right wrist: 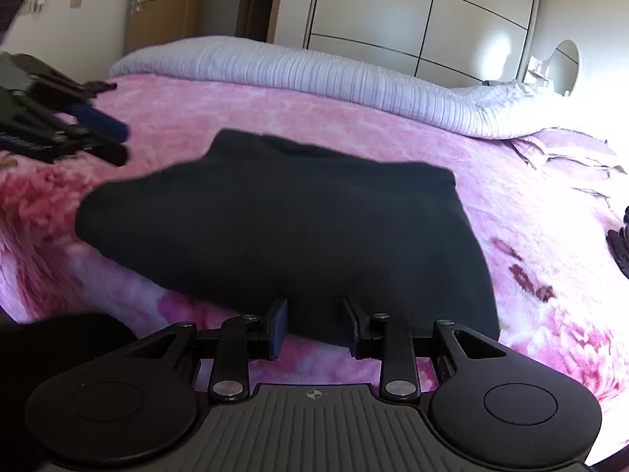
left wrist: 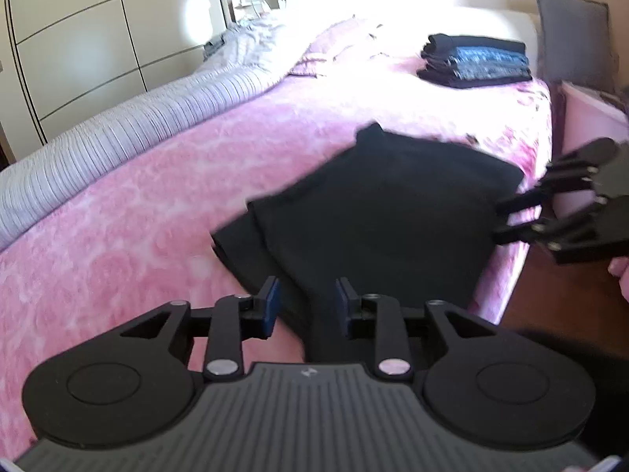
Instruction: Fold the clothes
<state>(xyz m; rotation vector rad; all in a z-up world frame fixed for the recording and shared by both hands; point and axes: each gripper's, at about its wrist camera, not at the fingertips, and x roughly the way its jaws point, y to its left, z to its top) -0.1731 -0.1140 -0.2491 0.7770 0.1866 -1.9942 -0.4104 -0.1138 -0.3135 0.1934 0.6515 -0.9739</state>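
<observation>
A black garment [left wrist: 373, 216] lies folded into a rough rectangle on the pink bedspread [left wrist: 157, 216], near the bed's edge. My left gripper [left wrist: 308, 306] is open at the garment's near end, and black cloth runs between its spread fingers. In the left wrist view my right gripper [left wrist: 505, 220] sits at the garment's right edge, fingers apart. In the right wrist view the same black garment [right wrist: 295, 228] fills the middle. There my right gripper [right wrist: 316, 326] stands open over its near hem. My left gripper [right wrist: 118, 141] hovers at the far left, apart from the cloth.
A stack of folded dark clothes [left wrist: 475, 61] rests near the head of the bed. A rolled grey striped duvet [left wrist: 118, 133] runs along the far side. A grey pillow [left wrist: 570, 31] and wooden floor [left wrist: 550, 299] lie to the right. White wardrobe doors [right wrist: 412, 11] stand behind.
</observation>
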